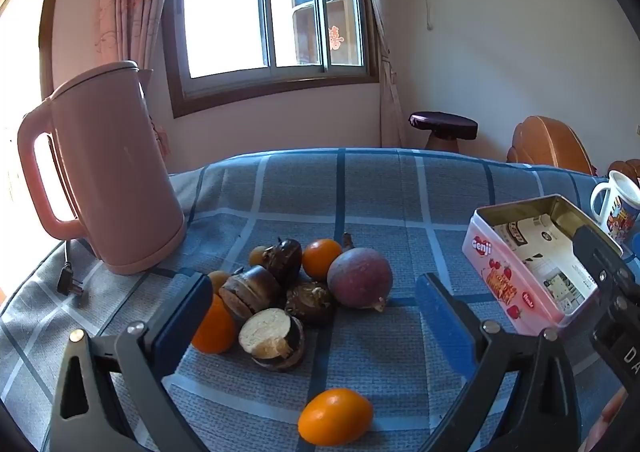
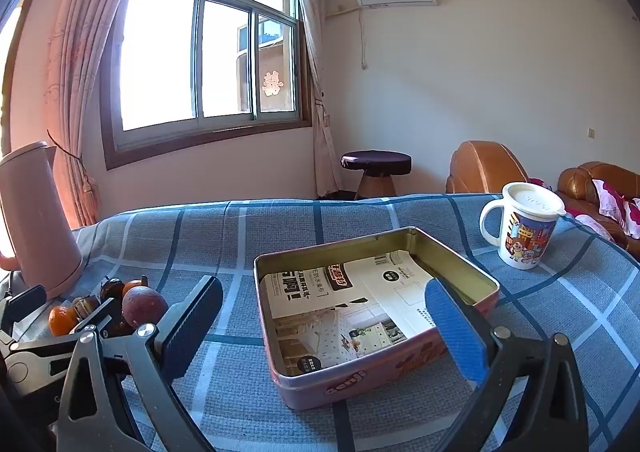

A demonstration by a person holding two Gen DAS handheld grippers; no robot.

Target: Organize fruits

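Blue-padded left claw [image 1: 314, 308] gapes over the fruits [image 1: 292, 292]; right claw [image 2: 324, 328] gapes, empty, at the tin [image 2: 304, 380].

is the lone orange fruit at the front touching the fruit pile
Apart. The left wrist view shows bare cloth between the lone orange fruit and the fruit pile.

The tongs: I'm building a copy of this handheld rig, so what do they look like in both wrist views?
Both match. The left tongs and the right tongs each have two black triangular arms with cut-out slots and silver rivets. Each has two flat ribbed blue pads, one in shadow and nearly black. White lettering marks the black body of the right tongs as seen from the left view. No cables or sleeves show.
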